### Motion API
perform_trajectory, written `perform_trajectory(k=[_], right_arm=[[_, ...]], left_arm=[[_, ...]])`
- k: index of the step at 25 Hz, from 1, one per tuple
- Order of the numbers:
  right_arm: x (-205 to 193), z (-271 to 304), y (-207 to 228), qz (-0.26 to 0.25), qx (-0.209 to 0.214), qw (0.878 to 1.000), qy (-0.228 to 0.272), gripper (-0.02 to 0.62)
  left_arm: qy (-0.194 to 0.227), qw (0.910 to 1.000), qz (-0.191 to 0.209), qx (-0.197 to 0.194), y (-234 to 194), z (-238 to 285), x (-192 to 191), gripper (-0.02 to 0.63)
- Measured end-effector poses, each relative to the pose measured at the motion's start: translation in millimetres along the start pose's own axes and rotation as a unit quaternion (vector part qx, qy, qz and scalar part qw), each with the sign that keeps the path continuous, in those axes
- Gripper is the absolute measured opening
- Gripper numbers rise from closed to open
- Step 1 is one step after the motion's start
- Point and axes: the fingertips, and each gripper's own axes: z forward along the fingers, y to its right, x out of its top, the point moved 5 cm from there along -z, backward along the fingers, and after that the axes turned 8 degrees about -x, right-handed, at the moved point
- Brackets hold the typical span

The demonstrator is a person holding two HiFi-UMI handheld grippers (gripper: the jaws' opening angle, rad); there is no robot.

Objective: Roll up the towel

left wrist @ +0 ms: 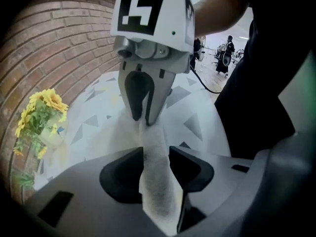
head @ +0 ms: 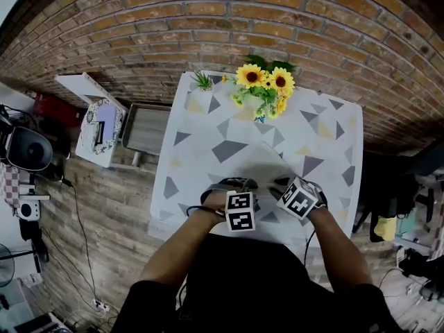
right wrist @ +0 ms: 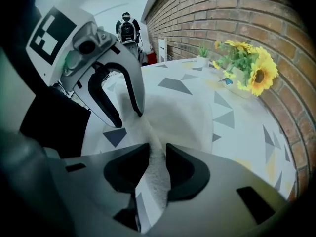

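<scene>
Head view looked down on a table [head: 198,141] patterned with grey triangles, set against a brick wall [head: 139,40], with sunflowers [head: 264,82] at its far edge. The towel [head: 262,165] lay pale on the table's near half, and its near edge was gathered into a ridge that ran through both grippers. The left gripper [head: 231,184] and right gripper [head: 282,183] stood close together over that edge, both pointing steeply down. Each was topped by a cube [head: 240,211] printed with black-and-white square markers. Left gripper view showed its jaws set apart with the towel ridge lying between them, the pads [left wrist: 187,167] at its sides rather than squeezing it. Right gripper view showed narrower jaws pinching the same ridge, the fabric bunched tight between its pads [right wrist: 183,169]. A grey tray [head: 146,127] sat on the wooden floor [head: 104,200] left of the table
</scene>
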Motion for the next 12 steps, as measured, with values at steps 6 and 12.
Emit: perform_trajectory(k=[6,12], right_arm=[[15.3,-14.3,-3.4,-0.046,-0.048,0.997,0.042,0.124],[10.3,-1.3,-32.1,-0.126,-0.054,0.990,0.025,0.193]], left_arm=[[0.005,0.9994,-0.033,-0.012,-15.6,6.3,-9.5,0.163],[0.025,0.9980,-0.058,-0.010,-28.5,0.4,-11.6,0.164]])
